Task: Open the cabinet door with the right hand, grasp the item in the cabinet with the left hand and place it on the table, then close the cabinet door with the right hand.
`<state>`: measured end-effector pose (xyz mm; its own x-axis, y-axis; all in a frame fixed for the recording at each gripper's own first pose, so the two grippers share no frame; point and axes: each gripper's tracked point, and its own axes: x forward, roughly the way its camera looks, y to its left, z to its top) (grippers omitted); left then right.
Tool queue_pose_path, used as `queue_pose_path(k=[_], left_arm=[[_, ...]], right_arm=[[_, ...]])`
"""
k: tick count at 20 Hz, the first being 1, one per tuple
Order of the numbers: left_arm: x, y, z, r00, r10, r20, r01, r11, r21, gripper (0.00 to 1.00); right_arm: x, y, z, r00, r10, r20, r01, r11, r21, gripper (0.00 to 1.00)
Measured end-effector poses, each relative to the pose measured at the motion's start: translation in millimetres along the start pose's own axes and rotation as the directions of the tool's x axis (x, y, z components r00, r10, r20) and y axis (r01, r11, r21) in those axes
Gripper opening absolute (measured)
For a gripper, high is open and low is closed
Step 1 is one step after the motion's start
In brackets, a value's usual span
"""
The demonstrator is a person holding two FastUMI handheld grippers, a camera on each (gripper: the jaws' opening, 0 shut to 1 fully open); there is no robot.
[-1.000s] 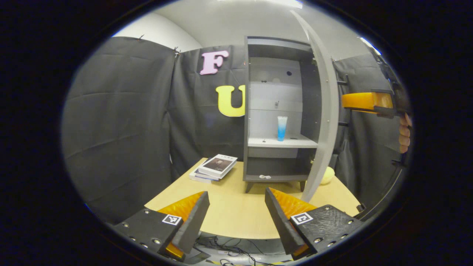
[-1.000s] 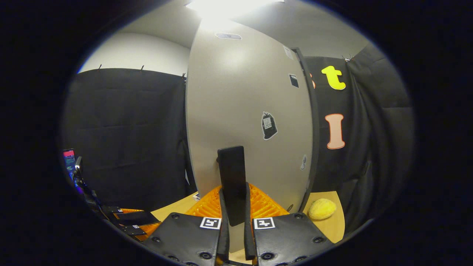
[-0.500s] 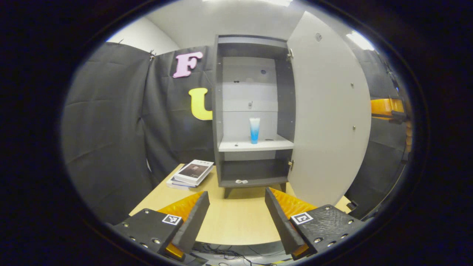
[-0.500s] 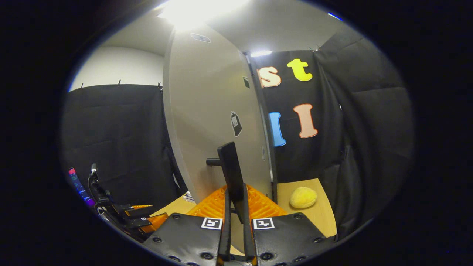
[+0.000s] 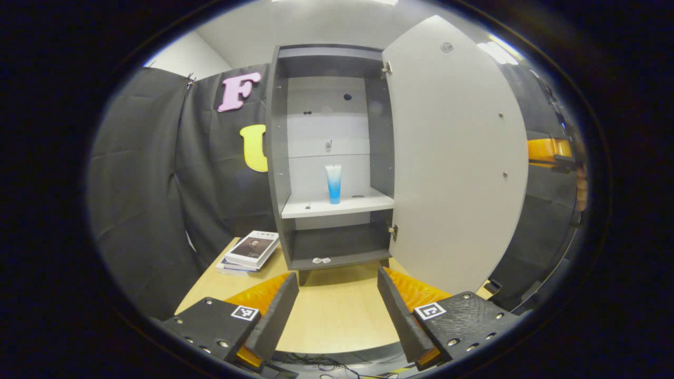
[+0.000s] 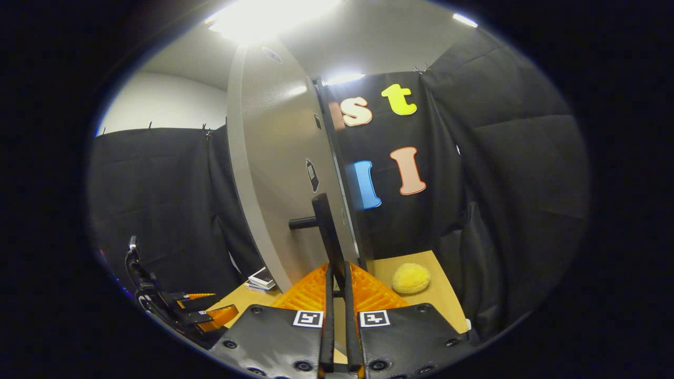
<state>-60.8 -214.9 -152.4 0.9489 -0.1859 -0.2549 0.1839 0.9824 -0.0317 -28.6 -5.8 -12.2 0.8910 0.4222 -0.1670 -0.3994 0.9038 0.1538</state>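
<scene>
right gripper pinching the door handle, left gripper waiting with jaws spread

the right gripper is gripping the dark bar handle of the cabinet door, which is standing wide open. the left gripper is hovering above the table, holding nothing, and is facing the cabinet. the blue-and-white tube is standing upright on the middle shelf, straight ahead of and above the left gripper, the nearer one to it.

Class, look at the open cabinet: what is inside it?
A blue tube stands on the middle shelf; a small white thing lies on the bottom. Nothing hides the interior.
</scene>
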Motion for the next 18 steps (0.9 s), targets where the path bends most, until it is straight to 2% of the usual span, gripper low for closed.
queue_pose_path(k=[3, 4, 5, 6, 7, 9, 12, 15, 16, 17, 18], left_arm=[[20.8, 13.3, 4.1, 1.000, -0.011, -0.008, 0.011, 0.999, -0.032, 0.92], [28.2, 18.8, 6.3, 1.000, -0.017, -0.011, 0.017, 0.999, -0.036, 0.92], [37.4, 24.3, 7.9, 1.000, -0.023, -0.012, 0.022, 0.999, -0.037, 0.92], [45.1, 30.7, 10.9, 1.000, -0.028, -0.012, 0.027, 0.999, -0.035, 0.92], [54.4, 38.8, 13.9, 0.999, -0.033, -0.010, 0.033, 0.999, -0.034, 0.92], [75.1, 55.7, 22.3, 0.999, -0.046, -0.005, 0.046, 0.998, -0.031, 0.92], [105.1, 72.6, 39.2, 0.997, -0.076, 0.018, 0.076, 0.996, -0.043, 0.92], [130.9, 87.0, 57.9, 0.992, -0.117, 0.055, 0.119, 0.992, -0.031, 0.92], [138.3, 90.3, 65.1, 0.990, -0.124, 0.065, 0.126, 0.992, -0.023, 0.92], [145.6, 92.2, 73.0, 0.988, -0.133, 0.078, 0.134, 0.991, -0.016, 0.92], [151.6, 93.4, 82.8, 0.985, -0.142, 0.098, 0.144, 0.989, -0.013, 0.92]], right_arm=[[-13.9, 1.4, -10.0, 0.999, -0.015, -0.032, 0.017, 0.999, 0.040, 0.12], [-18.2, -0.3, -11.7, 0.999, -0.022, -0.046, 0.024, 0.999, 0.049, 0.05], [-23.8, -4.7, -12.3, 0.998, -0.025, -0.063, 0.029, 0.998, 0.059, 0.07], [-27.5, -9.4, -11.1, 0.996, -0.038, -0.077, 0.043, 0.997, 0.071, 0.00], [-35.7, -13.7, -8.6, 0.995, -0.062, -0.074, 0.067, 0.995, 0.076, 0.07], [-46.7, -34.6, 1.0, 0.983, -0.175, -0.048, 0.177, 0.983, 0.048, 0.07], [-55.2, -65.9, 9.6, 0.936, -0.352, -0.027, 0.352, 0.936, -0.008, 0.07], [-50.6, -77.1, 21.6, 0.879, -0.475, 0.037, 0.477, 0.877, -0.057, 0.07], [-49.3, -83.7, 24.2, 0.857, -0.514, 0.046, 0.516, 0.854, -0.068, 0.00], [-46.5, -87.7, 24.7, 0.843, -0.536, 0.041, 0.537, 0.840, -0.074, 0.12], [-41.1, -90.8, 25.1, 0.832, -0.553, 0.043, 0.555, 0.828, -0.082, 0.14]])
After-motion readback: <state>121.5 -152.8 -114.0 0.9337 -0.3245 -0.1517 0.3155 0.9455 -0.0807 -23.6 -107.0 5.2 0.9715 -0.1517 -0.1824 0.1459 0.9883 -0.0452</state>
